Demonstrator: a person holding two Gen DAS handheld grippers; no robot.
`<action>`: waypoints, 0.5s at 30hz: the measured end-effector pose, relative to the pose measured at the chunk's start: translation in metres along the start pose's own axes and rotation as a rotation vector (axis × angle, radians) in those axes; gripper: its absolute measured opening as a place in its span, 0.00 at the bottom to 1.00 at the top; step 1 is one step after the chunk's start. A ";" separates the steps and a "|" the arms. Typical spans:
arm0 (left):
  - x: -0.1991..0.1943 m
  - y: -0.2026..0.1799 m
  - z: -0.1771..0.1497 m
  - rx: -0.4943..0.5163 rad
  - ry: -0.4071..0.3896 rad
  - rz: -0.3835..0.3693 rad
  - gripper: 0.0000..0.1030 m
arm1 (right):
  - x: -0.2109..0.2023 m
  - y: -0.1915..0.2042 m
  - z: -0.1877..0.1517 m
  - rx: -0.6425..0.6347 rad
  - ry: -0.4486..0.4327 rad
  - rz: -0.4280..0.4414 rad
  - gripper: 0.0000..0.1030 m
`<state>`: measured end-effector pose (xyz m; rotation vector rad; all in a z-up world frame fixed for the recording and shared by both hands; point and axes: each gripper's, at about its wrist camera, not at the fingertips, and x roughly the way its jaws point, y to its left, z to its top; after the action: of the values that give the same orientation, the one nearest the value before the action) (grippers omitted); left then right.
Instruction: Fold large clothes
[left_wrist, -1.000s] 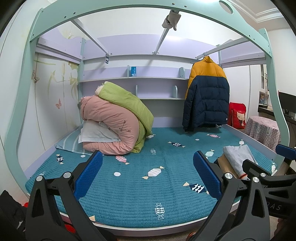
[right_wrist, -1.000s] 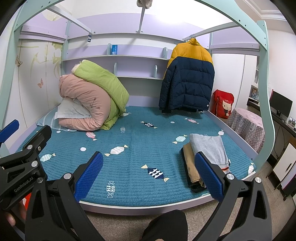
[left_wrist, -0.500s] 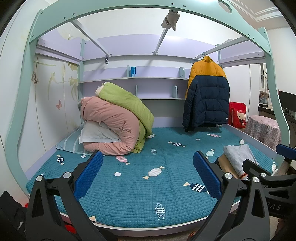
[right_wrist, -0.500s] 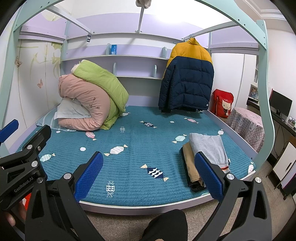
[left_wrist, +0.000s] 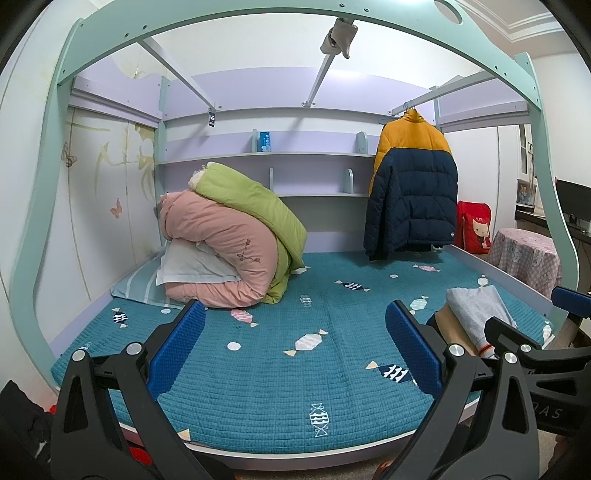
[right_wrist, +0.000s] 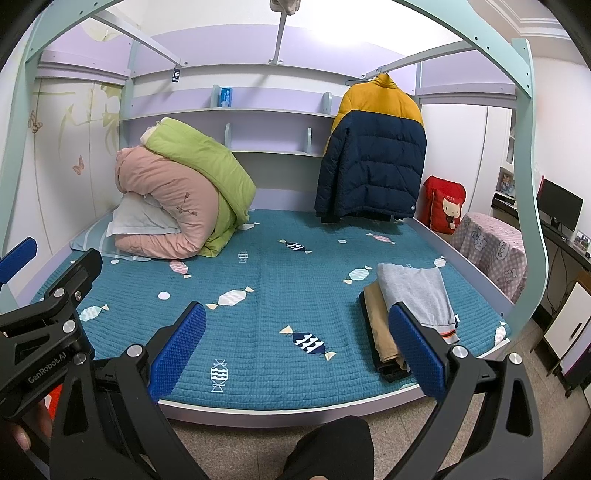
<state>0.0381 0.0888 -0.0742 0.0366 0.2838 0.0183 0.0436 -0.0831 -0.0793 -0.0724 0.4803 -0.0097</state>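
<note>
gaping wide, both left gripper (left_wrist: 295, 345) and right gripper (right_wrist: 297, 345) face quilted mattress (left_wrist: 280, 384).

bright, even indoor light from overhead, glare on the ceiling, sharp focus throughout, heavy fisheye bending and black corners.

A folded stack of clothes (right_wrist: 408, 317) lies flat at the near right of the mattress: my view shows a grey top (left_wrist: 478, 314) over tan and dark pieces.
</note>
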 end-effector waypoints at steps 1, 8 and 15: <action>0.001 0.001 0.000 0.001 0.000 -0.001 0.95 | 0.000 0.001 0.000 0.000 0.001 0.000 0.93; 0.002 0.003 -0.001 0.001 0.000 -0.003 0.95 | -0.001 0.002 -0.002 0.002 0.001 -0.005 0.93; 0.004 0.004 -0.003 0.002 0.004 -0.007 0.95 | -0.001 0.006 -0.004 0.005 0.006 -0.010 0.93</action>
<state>0.0410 0.0931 -0.0777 0.0379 0.2876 0.0112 0.0407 -0.0774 -0.0824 -0.0700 0.4857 -0.0208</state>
